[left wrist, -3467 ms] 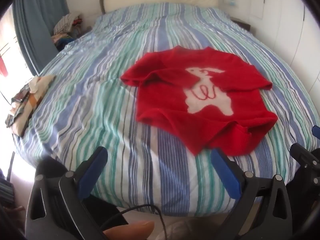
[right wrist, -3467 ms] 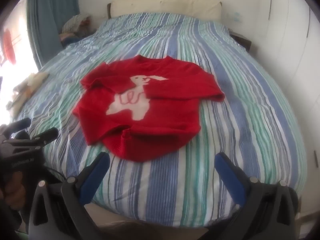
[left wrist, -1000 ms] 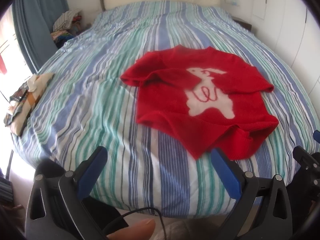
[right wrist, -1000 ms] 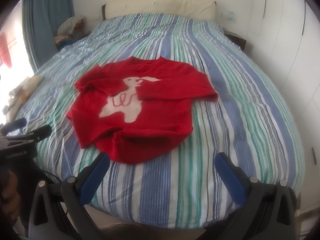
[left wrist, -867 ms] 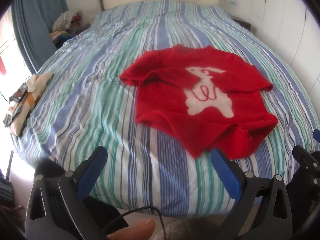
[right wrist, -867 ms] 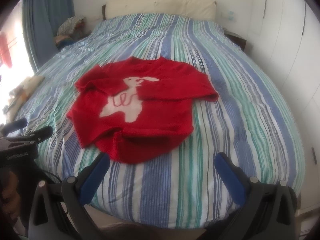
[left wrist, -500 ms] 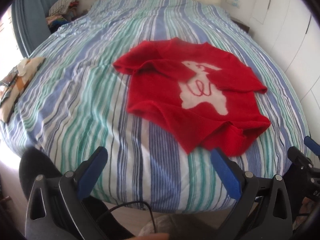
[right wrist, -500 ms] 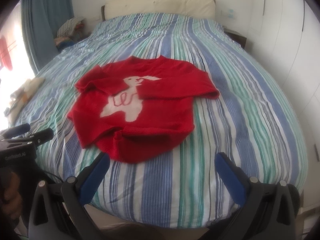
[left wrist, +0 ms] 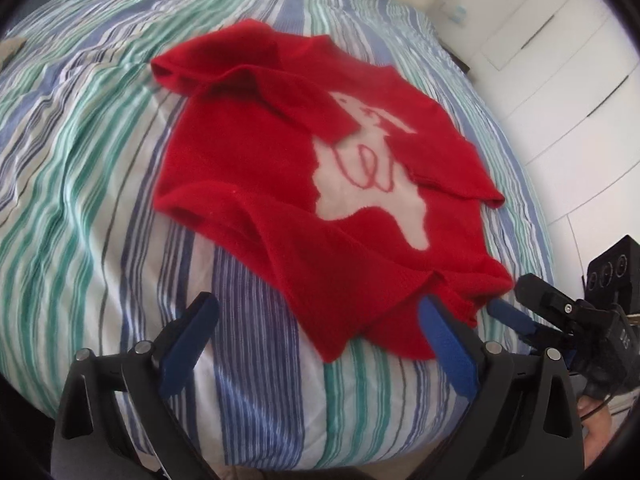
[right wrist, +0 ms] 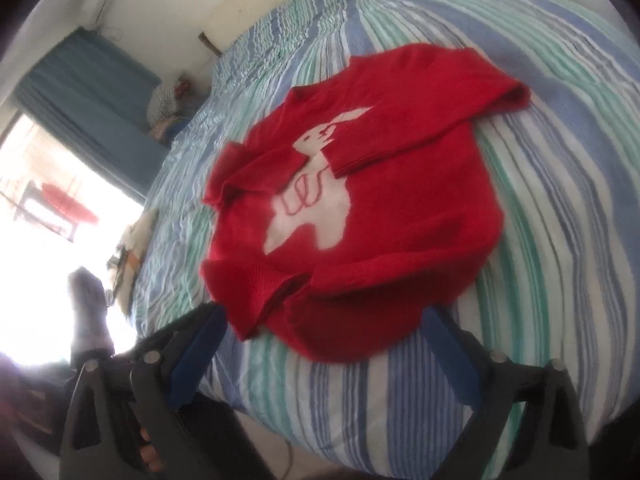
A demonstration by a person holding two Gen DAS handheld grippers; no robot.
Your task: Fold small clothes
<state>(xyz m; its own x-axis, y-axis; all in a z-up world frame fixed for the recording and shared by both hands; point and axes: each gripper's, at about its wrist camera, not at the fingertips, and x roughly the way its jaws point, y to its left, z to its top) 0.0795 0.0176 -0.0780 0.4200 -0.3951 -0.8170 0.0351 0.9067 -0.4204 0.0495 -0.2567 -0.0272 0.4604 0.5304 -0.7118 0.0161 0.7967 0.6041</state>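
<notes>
Red sweater (left wrist: 280, 184) lies crumpled on striped bedspread (left wrist: 80, 160), hem nearest both grippers. Left gripper (left wrist: 316, 344) and right gripper (right wrist: 320, 344): jaws apart, empty. Blue curtain (right wrist: 88, 100) beside window.

Both wrist views near, sharing sweater (left wrist: 304, 184) (right wrist: 360, 216)

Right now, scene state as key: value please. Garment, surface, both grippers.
garment: red sweater with a white animal motif, front side up
sleeves: both folded in across the chest
hem: rumpled, near edge bunched
surface: striped bedspread, sweater lies on it
left gripper: open, empty, fingers spread at the sweater's near hem
right gripper: open, empty, at the near hem, to the left gripper's right
fold status: body not yet folded
background: blue curtain and bright window in the right wrist view
</notes>
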